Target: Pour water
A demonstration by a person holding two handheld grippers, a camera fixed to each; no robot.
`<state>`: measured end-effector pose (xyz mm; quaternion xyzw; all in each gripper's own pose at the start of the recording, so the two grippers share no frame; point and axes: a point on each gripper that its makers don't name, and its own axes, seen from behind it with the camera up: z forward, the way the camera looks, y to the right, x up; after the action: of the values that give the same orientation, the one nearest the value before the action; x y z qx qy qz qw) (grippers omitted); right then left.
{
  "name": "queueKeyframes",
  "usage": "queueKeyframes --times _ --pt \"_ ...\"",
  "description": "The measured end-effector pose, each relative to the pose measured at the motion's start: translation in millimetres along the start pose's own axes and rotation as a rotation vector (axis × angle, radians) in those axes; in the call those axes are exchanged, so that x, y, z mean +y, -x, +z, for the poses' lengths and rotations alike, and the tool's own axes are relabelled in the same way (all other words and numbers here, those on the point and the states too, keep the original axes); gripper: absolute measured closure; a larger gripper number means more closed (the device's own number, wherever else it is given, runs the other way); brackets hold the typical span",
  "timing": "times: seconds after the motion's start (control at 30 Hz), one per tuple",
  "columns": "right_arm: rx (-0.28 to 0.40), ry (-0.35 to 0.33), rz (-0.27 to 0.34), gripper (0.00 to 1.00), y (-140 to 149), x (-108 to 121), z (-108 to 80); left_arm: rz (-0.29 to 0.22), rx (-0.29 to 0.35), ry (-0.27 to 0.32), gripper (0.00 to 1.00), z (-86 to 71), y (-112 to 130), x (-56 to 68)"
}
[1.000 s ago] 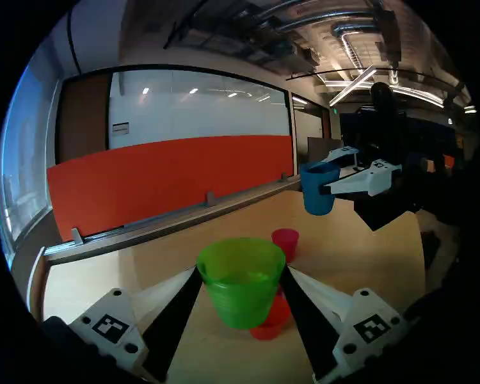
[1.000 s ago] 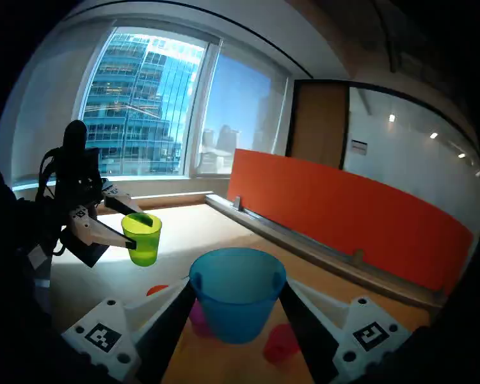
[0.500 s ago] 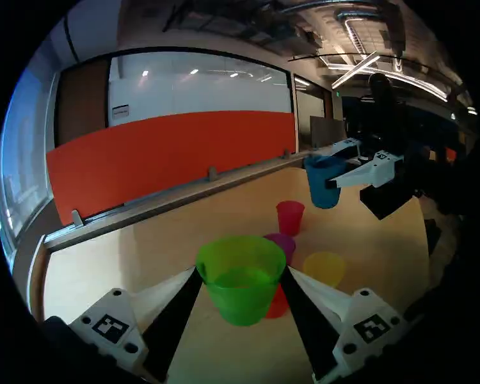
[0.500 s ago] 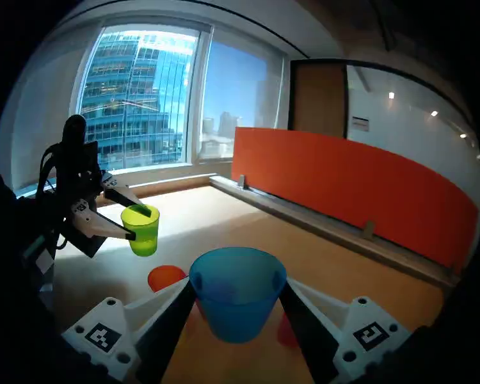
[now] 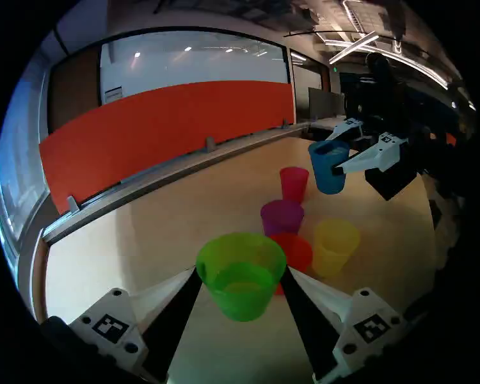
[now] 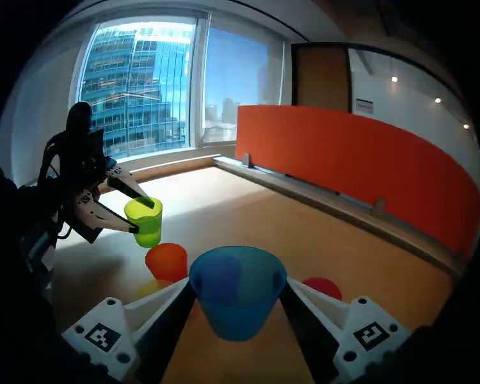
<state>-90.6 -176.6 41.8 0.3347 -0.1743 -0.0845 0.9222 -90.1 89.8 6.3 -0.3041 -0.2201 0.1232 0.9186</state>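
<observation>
– Green cup (image 5: 241, 285) is pinched in my left tool (image 5: 240, 275); blue cup (image 6: 238, 301) pinched in my right tool (image 6: 238, 287), well ahead.
– Risk?
– If I tip before rims meet, water splashes the loose cups (image 5: 333, 246) beneath them.

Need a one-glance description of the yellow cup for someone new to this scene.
Start at the wooden table beside the long orange wall panel; a cluster of four cups stands on it. In the left gripper view the yellow cup is the rightmost, next to the orange-red cup. It alone is yellow.
</observation>
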Motion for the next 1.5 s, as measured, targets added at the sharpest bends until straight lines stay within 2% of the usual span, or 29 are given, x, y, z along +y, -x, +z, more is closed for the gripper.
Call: queueKeyframes --times 0.27,0.57,0.97,1.5 --pt "-0.041 -0.03 0.026 0.09 17.7 -4.8 7.9 0.012 -0.07 0.012 0.14 8.2 17.2 -2.8" --pt "-0.062 -0.039 0.036 0.09 29.9 -5.4 14.4 0.025 -0.124 0.027 0.14 15.8 32.4 -0.3" --pt "-0.079 -0.045 0.033 0.09 37.6 -6.5 15.5 0.01 -0.147 0.031 0.14 26.5 46.2 -1.0" --pt "-0.099 -0.046 0.029 0.09 45.6 -8.6 22.3 -0.028 -0.153 0.038 0.14 28.5 59.7 -4.1"
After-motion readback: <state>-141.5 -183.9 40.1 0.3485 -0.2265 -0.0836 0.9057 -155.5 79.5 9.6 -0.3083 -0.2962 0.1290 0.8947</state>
